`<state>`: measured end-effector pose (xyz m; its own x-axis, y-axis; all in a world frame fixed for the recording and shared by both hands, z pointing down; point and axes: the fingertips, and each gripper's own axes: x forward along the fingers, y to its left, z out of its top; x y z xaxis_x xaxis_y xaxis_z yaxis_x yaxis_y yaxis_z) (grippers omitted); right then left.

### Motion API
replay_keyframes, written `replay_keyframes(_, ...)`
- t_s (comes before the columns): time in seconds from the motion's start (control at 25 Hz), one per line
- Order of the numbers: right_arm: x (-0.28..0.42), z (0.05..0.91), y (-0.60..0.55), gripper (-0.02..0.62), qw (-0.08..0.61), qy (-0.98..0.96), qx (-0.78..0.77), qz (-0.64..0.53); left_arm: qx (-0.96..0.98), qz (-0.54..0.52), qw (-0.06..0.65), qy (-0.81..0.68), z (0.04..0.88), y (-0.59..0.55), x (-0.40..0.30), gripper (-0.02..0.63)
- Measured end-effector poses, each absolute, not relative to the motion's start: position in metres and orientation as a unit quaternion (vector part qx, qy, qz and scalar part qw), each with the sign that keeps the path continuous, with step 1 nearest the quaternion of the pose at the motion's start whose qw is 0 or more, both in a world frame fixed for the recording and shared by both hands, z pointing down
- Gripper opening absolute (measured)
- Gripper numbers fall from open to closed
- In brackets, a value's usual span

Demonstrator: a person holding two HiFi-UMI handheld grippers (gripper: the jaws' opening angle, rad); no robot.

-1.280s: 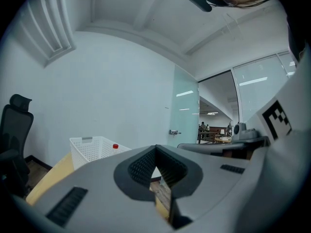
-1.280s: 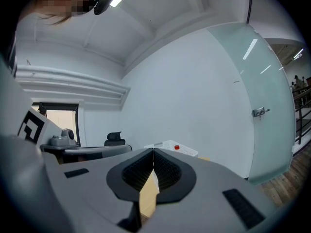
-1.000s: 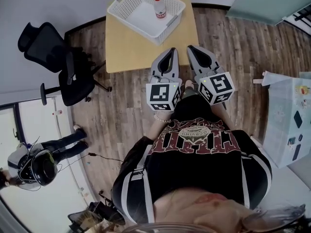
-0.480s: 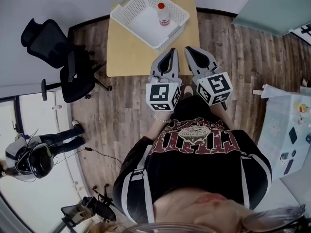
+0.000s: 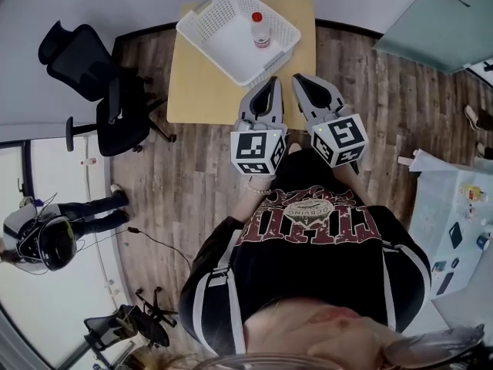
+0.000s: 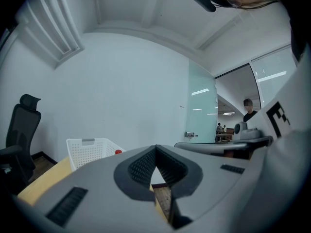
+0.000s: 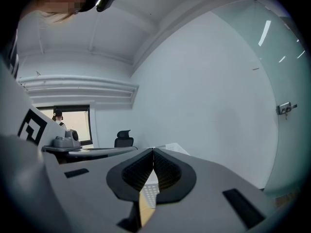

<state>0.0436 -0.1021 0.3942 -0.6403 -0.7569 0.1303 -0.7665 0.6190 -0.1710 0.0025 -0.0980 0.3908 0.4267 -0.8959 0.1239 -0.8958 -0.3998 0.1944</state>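
Observation:
Both grippers are held side by side in front of the person's chest, above the wood floor at the near edge of a small yellow table [image 5: 192,83]. My left gripper [image 5: 269,85] is shut with nothing in it; its ribbed pads [image 6: 146,165] meet at the tip. The right gripper [image 5: 302,80] is also shut and empty, pads [image 7: 164,169] closed together. A white plastic basket [image 5: 231,45] stands on the table ahead of both, with a red-capped bottle [image 5: 260,29] upright inside. In the left gripper view the basket [image 6: 90,152] lies ahead to the left, apart from the jaws.
A black office chair [image 5: 92,83] stands left of the table. A frosted glass door [image 6: 201,113] is on the right. Another person with a headset [image 5: 46,233] stands at far left. A table with small items [image 5: 454,222] is at the right edge.
The head view has drifted slightly, so table and basket sit a little lower and further right. Both grippers stay shut, side by side. A person now shows in the doorway in the left gripper view.

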Motion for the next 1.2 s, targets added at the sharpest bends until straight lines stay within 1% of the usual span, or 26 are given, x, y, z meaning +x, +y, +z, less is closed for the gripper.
replay_keyframes(0.52, 0.060, 0.396, -0.120, 0.017, 0.019, -0.904, 0.413, 0.105, 0.825, -0.004, 0.116, -0.553, 0.393, -0.112, 0.015, 0.048)
replay_keyframes(1.2, 0.054, 0.399, -0.151, 0.017, 0.026, -0.897, 0.429, 0.108, 0.825, 0.011, 0.120, -0.552, 0.397, -0.146, 0.003, 0.048)
